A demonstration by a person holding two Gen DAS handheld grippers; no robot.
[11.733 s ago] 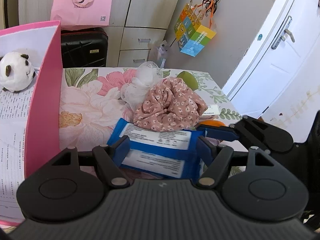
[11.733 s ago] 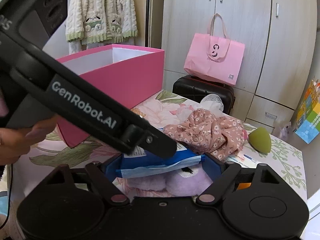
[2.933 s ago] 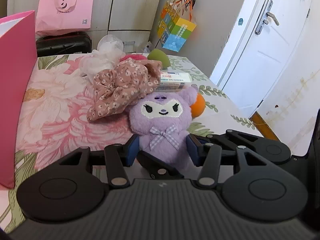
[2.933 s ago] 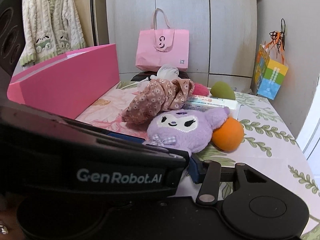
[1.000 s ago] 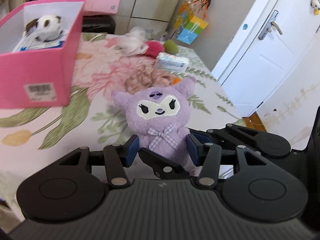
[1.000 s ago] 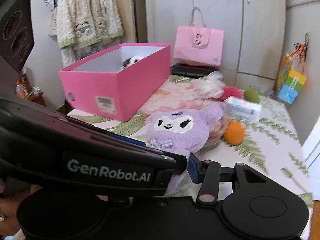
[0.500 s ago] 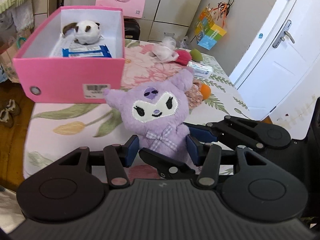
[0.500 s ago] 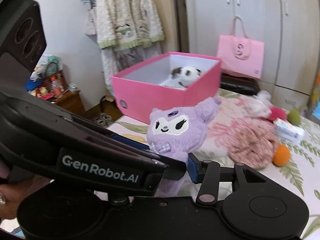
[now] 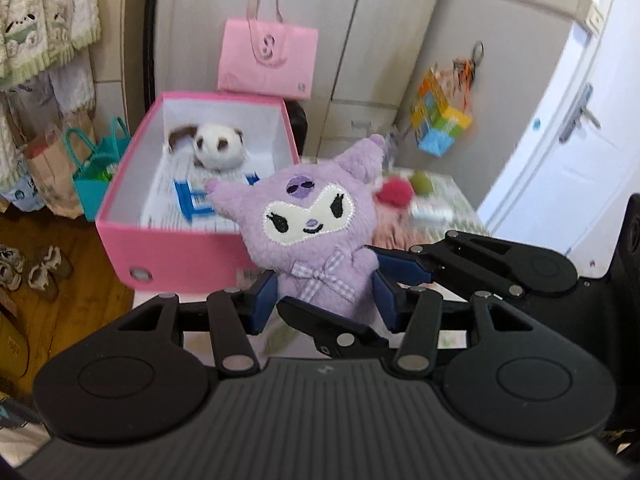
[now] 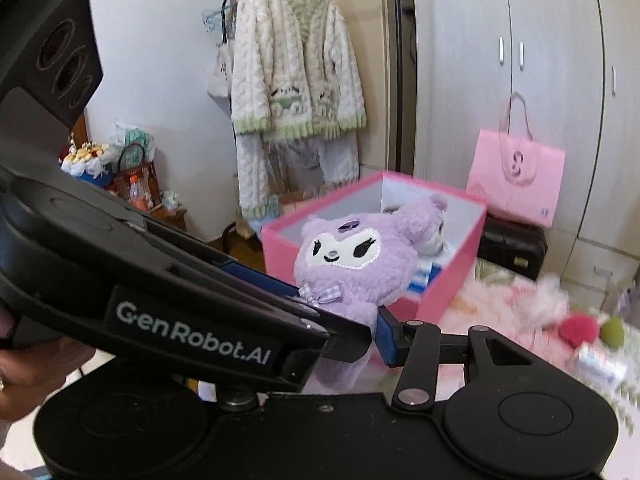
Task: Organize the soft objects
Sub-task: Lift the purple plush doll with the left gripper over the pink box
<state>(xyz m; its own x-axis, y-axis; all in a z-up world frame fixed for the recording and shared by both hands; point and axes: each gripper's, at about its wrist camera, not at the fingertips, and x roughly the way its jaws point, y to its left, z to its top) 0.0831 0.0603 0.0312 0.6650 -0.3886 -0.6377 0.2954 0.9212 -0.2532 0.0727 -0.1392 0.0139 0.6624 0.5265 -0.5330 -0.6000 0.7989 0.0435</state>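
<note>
- Left gripper [image 9: 326, 300]: jaws partly closed on the plush [image 9: 310, 224], blue pads [image 9: 262, 298] pressing its lower body from both sides.
- Right gripper [image 9: 394, 276]: reaching in from the right in the left wrist view, one blue finger touching the plush's side; jaws apparently clamped on the same plush [image 10: 352, 258], though the near finger hidden behind the left gripper's body in the right wrist view.
- Plush: purple, white face, checked bow at the neck; held upright in the air, well above the tabletop [image 9: 452, 192], in front of the box [image 9: 184, 254].
- Box: pink, open-topped, standing on the tabletop's left part; inside, a panda [image 9: 218, 146] at the far end and a blue pack [image 9: 192, 200] nearer the front.
- Further right on the tabletop, blurred: red pompom [image 9: 396, 192], green sponge [image 9: 422, 181], small white box [image 9: 432, 213].
- Behind: pink bag [image 9: 268, 60] against the wardrobe, cardigan [image 10: 294, 80] hanging on a rack.
</note>
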